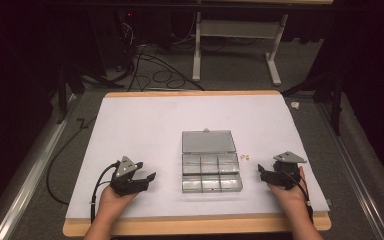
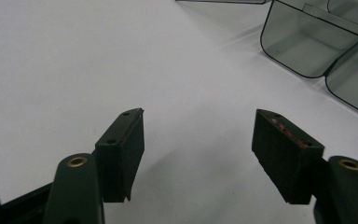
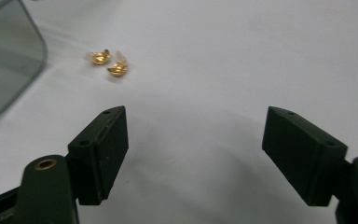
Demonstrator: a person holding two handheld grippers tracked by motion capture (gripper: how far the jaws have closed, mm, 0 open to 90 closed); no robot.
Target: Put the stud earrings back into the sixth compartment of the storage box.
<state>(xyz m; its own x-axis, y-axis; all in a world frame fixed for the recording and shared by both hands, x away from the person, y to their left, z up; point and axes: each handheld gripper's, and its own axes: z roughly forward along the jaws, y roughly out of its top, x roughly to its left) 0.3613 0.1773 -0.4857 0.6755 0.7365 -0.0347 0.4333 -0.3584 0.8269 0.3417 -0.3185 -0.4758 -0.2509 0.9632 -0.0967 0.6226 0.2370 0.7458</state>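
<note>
Box (image 1: 212, 167) lengthwise away, lid (image 1: 208, 141) open.

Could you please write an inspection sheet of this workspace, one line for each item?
Surface: white sheet on a wooden table, clean.
Job's things: clear compartment box, lid open and lying flat; two small gold pieces on the sheet beside it.
Clutter: nothing seen on the sheet; small pale item off the table's far right corner.
Grippers: left gripper open, holding nothing; right gripper open, holding nothing.
Cables: black cable trailing from the left gripper.
Surroundings: dark room, floor cables, white stand behind.
</note>
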